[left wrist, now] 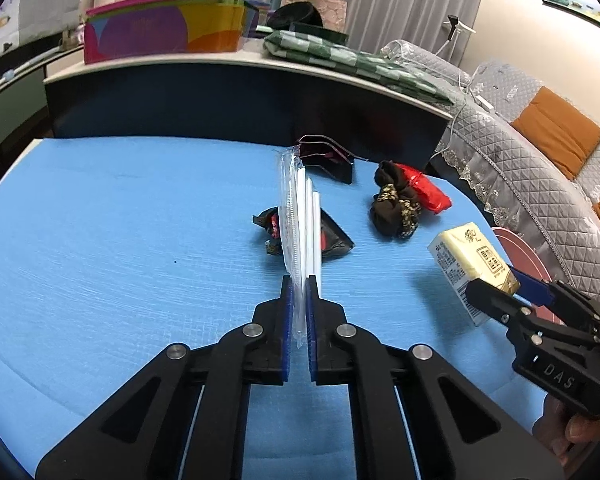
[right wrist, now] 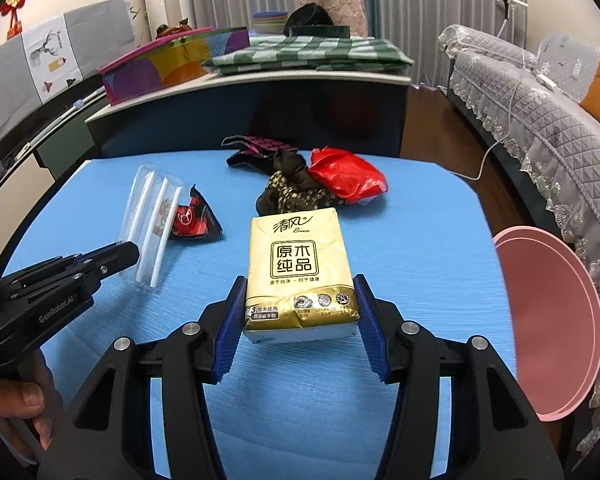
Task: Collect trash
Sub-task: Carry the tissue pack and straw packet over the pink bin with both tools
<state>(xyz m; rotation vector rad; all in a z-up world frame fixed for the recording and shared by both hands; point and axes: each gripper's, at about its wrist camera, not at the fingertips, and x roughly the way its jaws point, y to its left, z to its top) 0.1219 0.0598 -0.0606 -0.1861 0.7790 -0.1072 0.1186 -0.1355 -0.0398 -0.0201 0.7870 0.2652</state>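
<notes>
Left gripper [left wrist: 299, 280] clamps straw packet [left wrist: 298, 216]; right gripper [right wrist: 301, 280] tissue pack [right wrist: 300, 264].

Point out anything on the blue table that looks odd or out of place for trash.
The yellow tissue pack clamped in the right gripper looks full and sealed, unlike the crumpled wrappers: the black-and-red wrapper and red wrapper lie crushed on the blue table. The left gripper grips a clear straw packet, intact too.

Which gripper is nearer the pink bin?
Right. The right gripper, holding a tissue pack, is just beside the pink bin; the left gripper is across the table.
</notes>
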